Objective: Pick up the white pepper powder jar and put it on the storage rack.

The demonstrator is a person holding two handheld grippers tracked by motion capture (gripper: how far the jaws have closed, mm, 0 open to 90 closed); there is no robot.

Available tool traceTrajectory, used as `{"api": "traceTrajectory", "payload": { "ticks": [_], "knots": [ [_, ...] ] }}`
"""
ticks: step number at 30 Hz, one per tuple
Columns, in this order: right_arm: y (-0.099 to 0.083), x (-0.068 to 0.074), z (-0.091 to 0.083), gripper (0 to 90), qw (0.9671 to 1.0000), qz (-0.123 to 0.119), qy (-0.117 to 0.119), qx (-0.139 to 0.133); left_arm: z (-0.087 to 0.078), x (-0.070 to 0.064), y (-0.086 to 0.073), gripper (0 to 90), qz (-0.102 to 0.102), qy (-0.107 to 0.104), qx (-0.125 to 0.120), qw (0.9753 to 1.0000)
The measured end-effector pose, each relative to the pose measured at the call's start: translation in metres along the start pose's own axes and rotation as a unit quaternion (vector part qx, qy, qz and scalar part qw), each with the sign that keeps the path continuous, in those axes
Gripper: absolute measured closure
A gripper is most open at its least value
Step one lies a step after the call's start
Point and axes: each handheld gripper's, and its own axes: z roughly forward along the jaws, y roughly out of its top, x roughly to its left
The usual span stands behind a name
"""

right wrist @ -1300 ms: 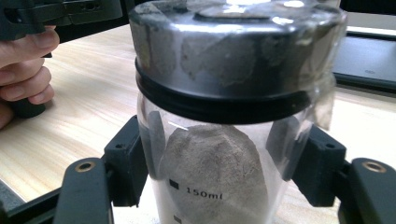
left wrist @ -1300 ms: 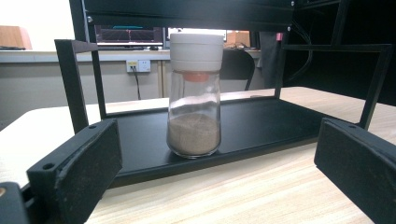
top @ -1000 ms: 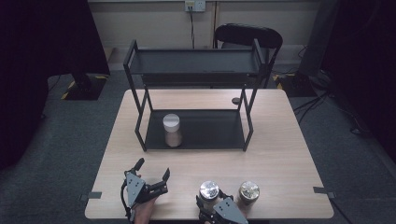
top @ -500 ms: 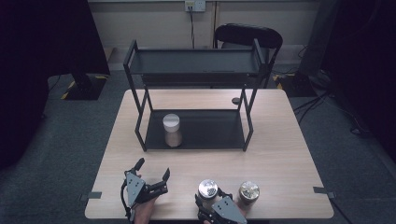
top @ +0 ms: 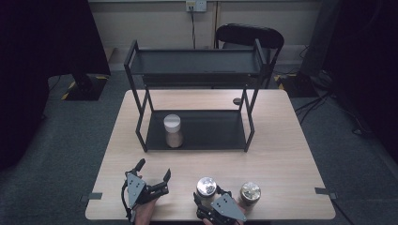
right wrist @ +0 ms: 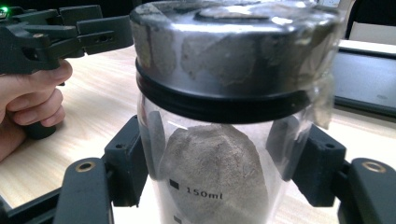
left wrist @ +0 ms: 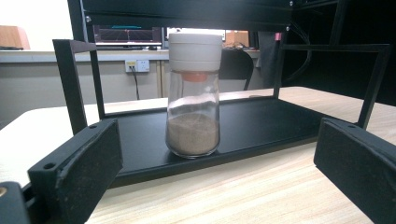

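A glass jar with a silver metal lid point(top: 206, 185) stands near the table's front edge, half full of grey-brown powder and marked 150ml point(right wrist: 219, 140). My right gripper point(top: 207, 195) point(right wrist: 224, 163) is shut on it, one pad against each side of the glass. To its left my left gripper point(top: 153, 169) point(left wrist: 218, 154) rests open with nothing between its jaws, pointing at a white-capped jar point(top: 172, 131) point(left wrist: 193, 93) of brown powder. That jar stands upright on the lower tray of a black two-tier rack point(top: 211, 136) point(left wrist: 261, 121).
A second jar with a gold-toned lid point(top: 250, 192) stands just right of the held one. A small dark disc point(top: 237, 101) lies on the table behind the rack. A black chair point(top: 249, 35) stands beyond the table's far edge.
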Motion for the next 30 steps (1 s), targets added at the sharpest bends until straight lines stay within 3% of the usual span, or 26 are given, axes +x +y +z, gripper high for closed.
{"api": "traceTrajectory", "payload": {
  "ticks": [17,30],
  "knots": [
    [0.016,-0.002,0.016,30.3,0.9997,-0.022,0.001,-0.004,0.0,0.0,0.0,0.4,0.0,0.0,0.0,1.0],
    [0.026,-0.007,0.031,30.4,0.9997,-0.02,-0.005,-0.012,0.0,0.0,0.0,0.4,0.0,0.0,0.0,1.0]
  ]
}}
